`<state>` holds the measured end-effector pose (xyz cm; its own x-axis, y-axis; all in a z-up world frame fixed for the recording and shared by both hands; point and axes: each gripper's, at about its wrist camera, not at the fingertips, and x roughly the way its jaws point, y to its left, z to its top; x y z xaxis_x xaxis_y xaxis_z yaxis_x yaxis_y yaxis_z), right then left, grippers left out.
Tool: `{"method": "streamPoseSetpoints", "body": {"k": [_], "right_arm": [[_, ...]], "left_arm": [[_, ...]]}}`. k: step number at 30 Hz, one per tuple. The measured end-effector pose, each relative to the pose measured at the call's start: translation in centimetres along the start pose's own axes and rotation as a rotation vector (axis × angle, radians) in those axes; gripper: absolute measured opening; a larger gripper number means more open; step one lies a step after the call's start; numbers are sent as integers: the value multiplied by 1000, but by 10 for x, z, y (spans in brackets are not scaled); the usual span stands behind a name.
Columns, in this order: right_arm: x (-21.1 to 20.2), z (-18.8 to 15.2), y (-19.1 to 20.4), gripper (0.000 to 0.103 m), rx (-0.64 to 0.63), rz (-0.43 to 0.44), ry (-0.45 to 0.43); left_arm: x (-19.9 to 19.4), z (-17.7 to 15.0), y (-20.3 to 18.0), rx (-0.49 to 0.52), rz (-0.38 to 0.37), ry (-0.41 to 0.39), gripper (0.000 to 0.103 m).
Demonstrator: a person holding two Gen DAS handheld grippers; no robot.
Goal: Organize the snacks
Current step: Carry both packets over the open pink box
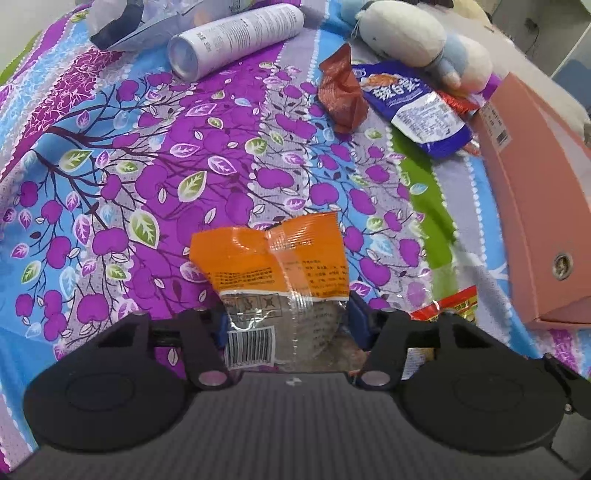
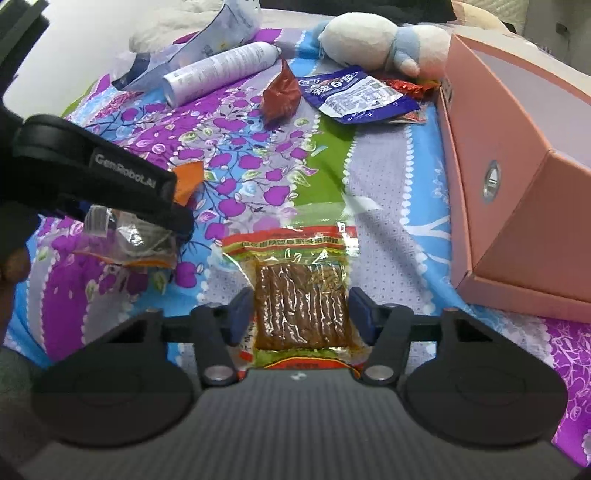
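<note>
An orange and clear snack packet (image 1: 273,273) stands between the blue pads of my left gripper (image 1: 288,325), which press on its sides. In the right wrist view the same packet (image 2: 129,240) hangs under the left gripper's black finger (image 2: 122,177). My right gripper (image 2: 301,317) is shut on a red-and-green packet of brown strips (image 2: 301,295) that lies flat on the patterned bedspread. That packet's corner (image 1: 450,304) shows in the left wrist view. A blue snack packet (image 2: 354,96) and a red-brown one (image 2: 280,96) lie farther back.
An open pink box (image 2: 517,206) stands at the right, close to the right gripper. A white spray can (image 2: 218,70), a plush toy (image 2: 365,40) and a crumpled bag (image 2: 221,26) lie at the far side of the bedspread (image 2: 388,177).
</note>
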<state>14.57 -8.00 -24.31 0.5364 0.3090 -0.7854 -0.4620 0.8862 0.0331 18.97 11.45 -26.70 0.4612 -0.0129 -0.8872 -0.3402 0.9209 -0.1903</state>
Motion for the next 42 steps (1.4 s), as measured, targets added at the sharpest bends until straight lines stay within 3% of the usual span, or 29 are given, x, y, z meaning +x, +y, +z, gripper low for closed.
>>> {"method": "streamPoseSetpoints", "body": {"k": [11,29,42], "right_arm": [[-30,4,-4,57,57,-5,-41],[-120,27,-18,57,119,-52,-208],[-176,21,-41,57,158,-127,-301]], "left_arm": [[-59,0,-8,-9,-125,-83,62],[-149,3,-30,69,-220,-228,62],[-179,-14,-66,143,-295,-260,62]]}}
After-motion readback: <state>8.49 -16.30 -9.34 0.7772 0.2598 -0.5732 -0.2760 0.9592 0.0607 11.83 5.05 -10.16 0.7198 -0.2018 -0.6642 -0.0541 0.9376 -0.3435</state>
